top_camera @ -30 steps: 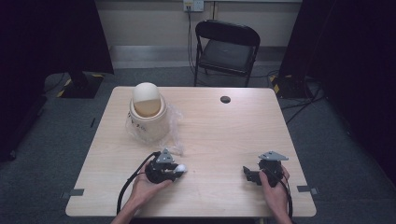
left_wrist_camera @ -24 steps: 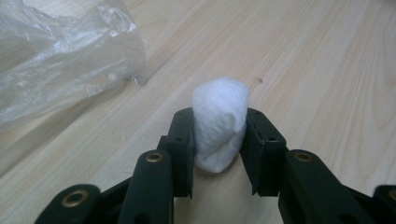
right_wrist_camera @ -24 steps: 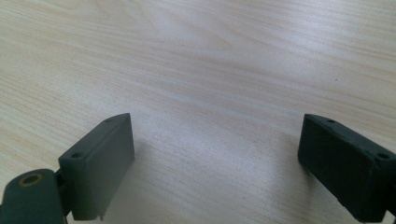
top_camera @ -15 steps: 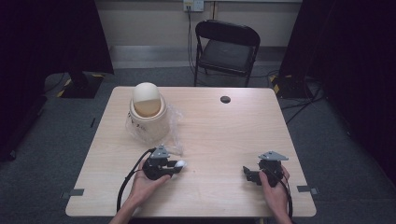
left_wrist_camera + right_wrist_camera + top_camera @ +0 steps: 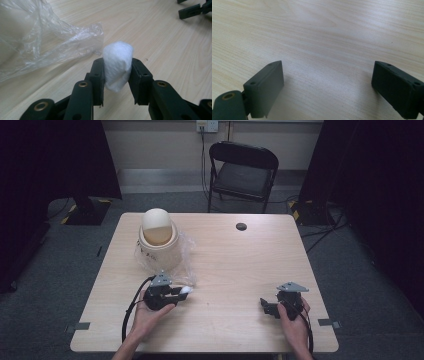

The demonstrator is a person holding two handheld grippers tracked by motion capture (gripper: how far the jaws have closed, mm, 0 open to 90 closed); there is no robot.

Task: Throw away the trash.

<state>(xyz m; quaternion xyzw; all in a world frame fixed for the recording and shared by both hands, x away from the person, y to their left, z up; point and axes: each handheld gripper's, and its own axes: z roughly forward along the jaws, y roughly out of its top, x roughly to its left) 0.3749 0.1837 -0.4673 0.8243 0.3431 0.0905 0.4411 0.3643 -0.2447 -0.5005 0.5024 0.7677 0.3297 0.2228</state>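
Left gripper (image 5: 117,68) clamped on cotton ball (image 5: 117,65), lower centre; right gripper (image 5: 327,85) wide open, empty. Could snag plastic bag (image 5: 50,45), upper left.

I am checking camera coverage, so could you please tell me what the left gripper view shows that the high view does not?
Left gripper view alone: the white cotton wad pinched between the left claw pads, fibres and crinkles clear. High view alone: the cream bin, the black chair, the open right claw held low over the table. Both: the wad, clear plastic bag, wooden tabletop.
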